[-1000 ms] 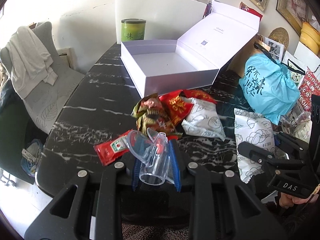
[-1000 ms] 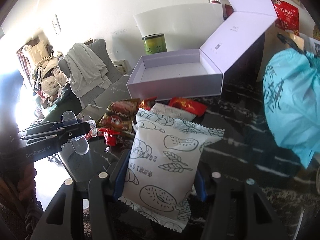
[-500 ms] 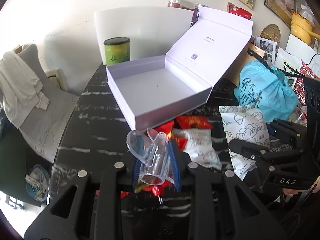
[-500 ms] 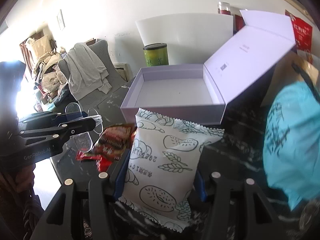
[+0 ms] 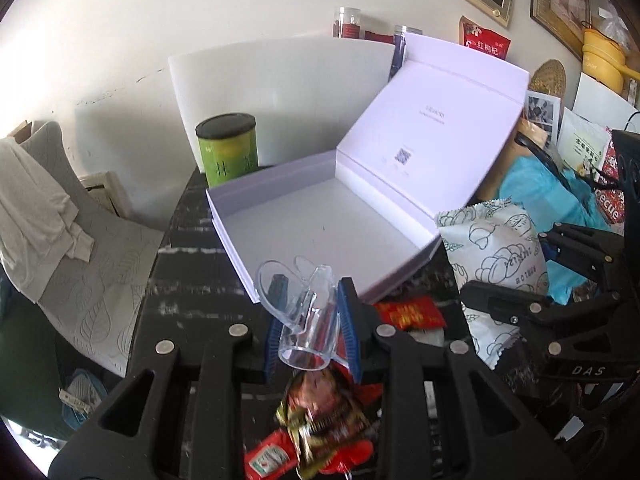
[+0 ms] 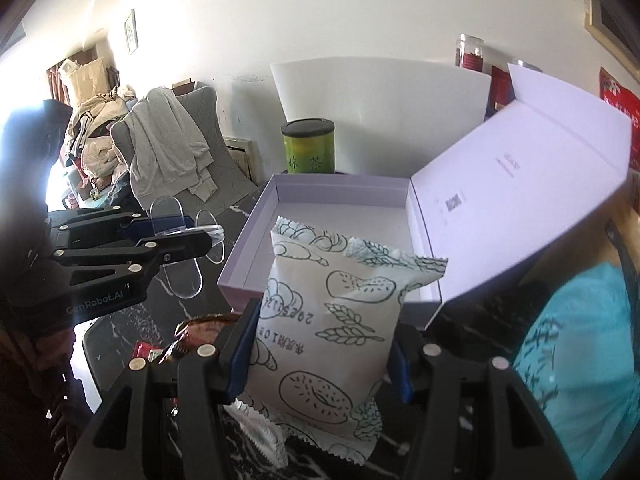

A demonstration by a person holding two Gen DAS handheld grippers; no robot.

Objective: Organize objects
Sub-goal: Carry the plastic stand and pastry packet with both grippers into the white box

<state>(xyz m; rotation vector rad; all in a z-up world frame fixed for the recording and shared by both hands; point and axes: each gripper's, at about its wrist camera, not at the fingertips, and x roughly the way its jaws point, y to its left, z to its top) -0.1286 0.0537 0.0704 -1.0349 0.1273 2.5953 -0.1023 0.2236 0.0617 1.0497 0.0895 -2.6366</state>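
Note:
My left gripper (image 5: 310,312) is shut on a clear plastic clip (image 5: 304,300), held just short of the near wall of the open white box (image 5: 240,248). My right gripper (image 6: 326,332) is shut on a white bread packet (image 6: 328,312) with line drawings, in front of the box (image 6: 248,248). Nothing lies on the bare box floor, and the lid stands open to the right. The left wrist view shows the right gripper (image 5: 504,264) with its packet (image 5: 496,248) at the right. In the right wrist view the left gripper (image 6: 200,232) and clip (image 6: 182,276) are at the left.
Loose snacks lie on the black marble table: a red packet (image 5: 408,314), a brown wrapper (image 5: 320,412), a ketchup sachet (image 5: 268,456). A green tin (image 5: 228,148) stands behind the box, a teal bag (image 5: 560,208) to its right. A chair with a grey garment (image 5: 40,208) is at the left.
Both grippers have risen and moved toward the box, each keeping its load. The box looks larger and nearer; the loose snacks have slid down to the bottom of the views.

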